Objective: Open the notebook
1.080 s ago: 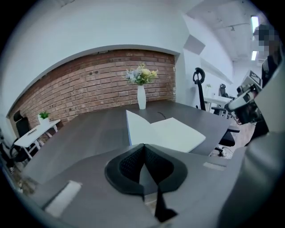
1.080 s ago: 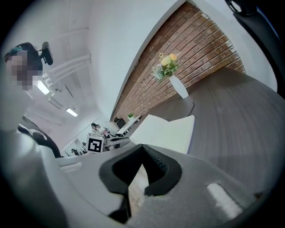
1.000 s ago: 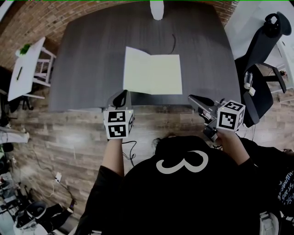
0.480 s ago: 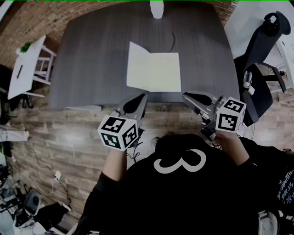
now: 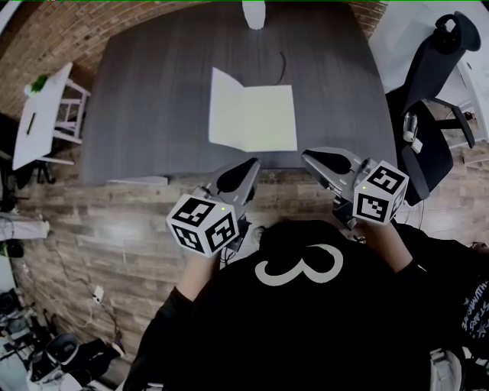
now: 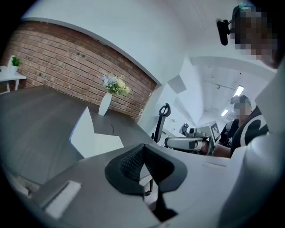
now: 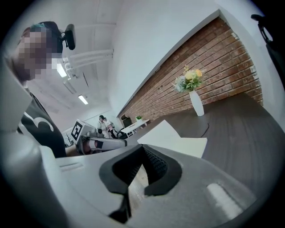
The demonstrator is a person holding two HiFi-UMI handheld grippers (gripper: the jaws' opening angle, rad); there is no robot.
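Note:
The notebook (image 5: 252, 118) lies open on the dark grey table (image 5: 153, 99), cream pages up, its left leaf tilted a little off the surface. Both grippers hang off the table's near edge, over the wooden floor, apart from the notebook. My left gripper (image 5: 244, 169) is shut and holds nothing; its jaws point toward the table. My right gripper (image 5: 315, 159) is shut too, with nothing in it. In the left gripper view the notebook (image 6: 91, 136) lies beyond the closed jaws. The right gripper view shows the notebook (image 7: 173, 140) ahead as well.
A white vase with flowers (image 5: 254, 14) stands at the table's far edge, and a thin dark cable (image 5: 281, 65) lies behind the notebook. A black office chair (image 5: 435, 92) sits to the right. A small white side table (image 5: 42, 114) stands to the left.
My left gripper has swung up and to the right toward the table's near edge and rolled. The right gripper has barely shifted. The notebook lies as before.

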